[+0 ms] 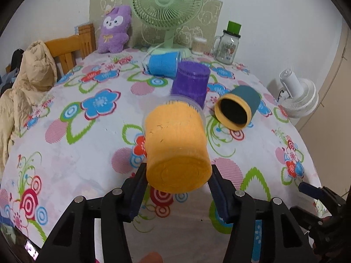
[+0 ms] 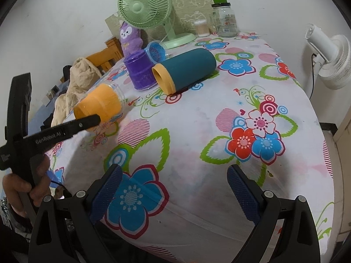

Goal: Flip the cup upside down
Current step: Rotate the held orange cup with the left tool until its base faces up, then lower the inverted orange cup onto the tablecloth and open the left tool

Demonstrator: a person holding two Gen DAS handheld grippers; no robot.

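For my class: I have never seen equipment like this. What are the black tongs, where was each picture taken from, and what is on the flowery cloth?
A person holds a two-finger tool in each hand, each carrying a camera looking along its fingers. The left view shows the left hand-held gripper clamped on an orange cup, tilted above the table. The right view shows the right hand-held gripper open and empty. On the cloth: a purple cup standing upside down, a blue cup and a teal cup lying on their sides, and a green fan behind.

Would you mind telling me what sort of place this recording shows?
Probably a home room: a table under a floral tablecloth, a purple plush toy, a green desk fan and a wooden chair.
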